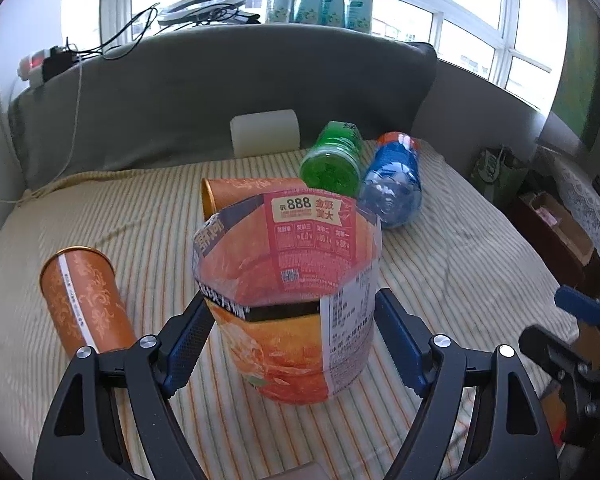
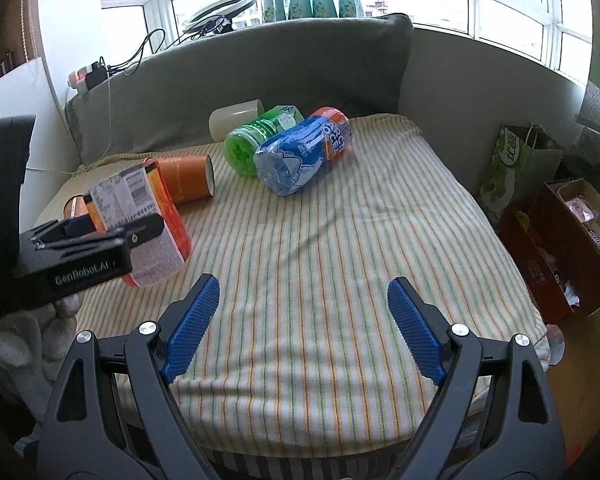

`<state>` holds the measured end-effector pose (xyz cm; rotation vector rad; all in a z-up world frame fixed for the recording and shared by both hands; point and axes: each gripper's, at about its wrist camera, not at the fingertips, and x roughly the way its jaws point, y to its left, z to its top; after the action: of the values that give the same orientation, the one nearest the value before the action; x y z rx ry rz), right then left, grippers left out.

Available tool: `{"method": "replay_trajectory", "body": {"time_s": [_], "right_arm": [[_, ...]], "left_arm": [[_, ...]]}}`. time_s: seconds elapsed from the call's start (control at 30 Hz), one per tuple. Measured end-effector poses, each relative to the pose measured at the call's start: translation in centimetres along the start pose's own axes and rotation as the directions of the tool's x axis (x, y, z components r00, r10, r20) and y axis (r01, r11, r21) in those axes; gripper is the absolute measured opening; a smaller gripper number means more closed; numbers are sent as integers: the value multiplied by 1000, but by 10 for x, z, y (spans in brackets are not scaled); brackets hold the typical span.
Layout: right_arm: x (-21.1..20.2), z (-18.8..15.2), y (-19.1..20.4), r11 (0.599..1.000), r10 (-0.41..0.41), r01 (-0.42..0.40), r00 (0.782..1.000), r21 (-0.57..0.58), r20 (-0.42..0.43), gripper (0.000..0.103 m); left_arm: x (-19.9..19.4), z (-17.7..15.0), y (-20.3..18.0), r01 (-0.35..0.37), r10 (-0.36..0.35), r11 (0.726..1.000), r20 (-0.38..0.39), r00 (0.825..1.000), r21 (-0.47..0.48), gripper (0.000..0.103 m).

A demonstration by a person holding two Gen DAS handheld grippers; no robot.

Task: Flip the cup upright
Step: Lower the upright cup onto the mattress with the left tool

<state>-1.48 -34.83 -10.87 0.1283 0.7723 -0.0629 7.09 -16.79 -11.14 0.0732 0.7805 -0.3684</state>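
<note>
Cup first: the big orange-and-red paper noodle cup (image 1: 288, 292), wrapped in clear film and printed with a white label, sits tilted toward the near left part of the striped bed (image 2: 340, 264), between the blue pads of the left gripper (image 1: 292, 336), which close against its two sides and hold it. Behind it, toward the grey headboard, lie a blue plastic-wrapped bottle pack (image 2: 300, 156) and a green one (image 2: 256, 140) side by side, touching, with a white cylinder (image 2: 236, 120) just beyond them. Two orange patterned tubes rest on their sides: one (image 1: 236, 196) just behind the cup, another (image 1: 84, 300) near the left edge. The right gripper (image 2: 300, 328) hovers wide open over the bed's near edge, holding nothing.
</note>
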Motion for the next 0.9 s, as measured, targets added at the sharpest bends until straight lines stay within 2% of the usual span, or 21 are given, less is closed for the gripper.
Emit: {"method": "replay_trajectory", "body": {"time_s": [0.43,0.9], "right_arm": [[-1,2,2,1000,8,-8,1000,1,0,89],[-7,3,6,1000,18,-18,1000,1,12,89]], "left_arm": [[-14,-10,-4,44,-44,998,-13,999,41,82],[-31,-20,6,58,-58,998,-1,998,19,82]]}}
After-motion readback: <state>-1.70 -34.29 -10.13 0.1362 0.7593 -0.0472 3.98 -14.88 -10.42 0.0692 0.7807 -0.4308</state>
